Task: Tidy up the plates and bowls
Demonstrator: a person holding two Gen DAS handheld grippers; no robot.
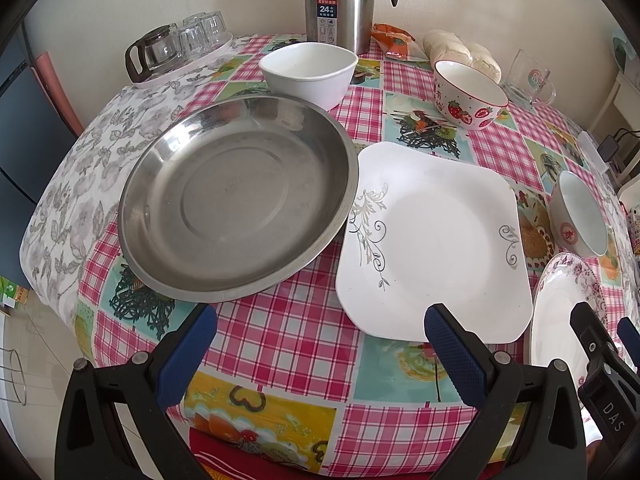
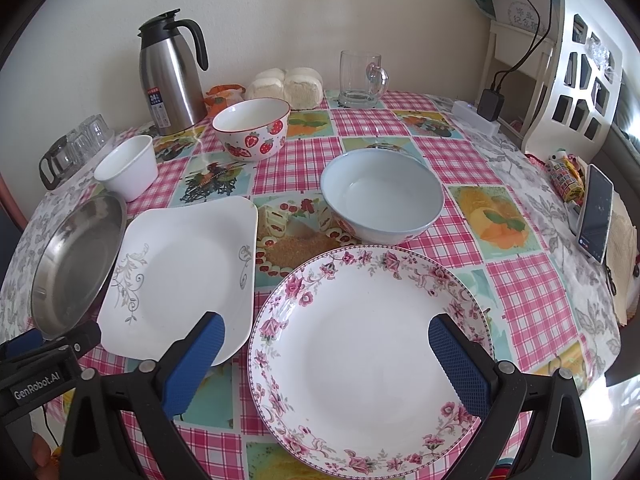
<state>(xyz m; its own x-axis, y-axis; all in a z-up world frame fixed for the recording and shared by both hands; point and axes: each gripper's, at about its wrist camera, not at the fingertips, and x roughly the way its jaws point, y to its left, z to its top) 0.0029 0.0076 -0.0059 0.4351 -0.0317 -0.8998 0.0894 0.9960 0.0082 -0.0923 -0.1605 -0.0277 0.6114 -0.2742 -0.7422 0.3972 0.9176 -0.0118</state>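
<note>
Plates sit in a row before me: steel plate, its rim overlapping the square white plate, then floral plate. My left gripper and right gripper both hang spread wide, holding nothing.

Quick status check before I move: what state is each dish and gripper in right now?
left gripper: open, empty
right gripper: open, above floral plate
steel plate: empty, rim overlapping square plate
square plate: empty, flat
white bowl: upright, empty
strawberry bowl: upright, empty
blue bowl: upright, empty
</note>
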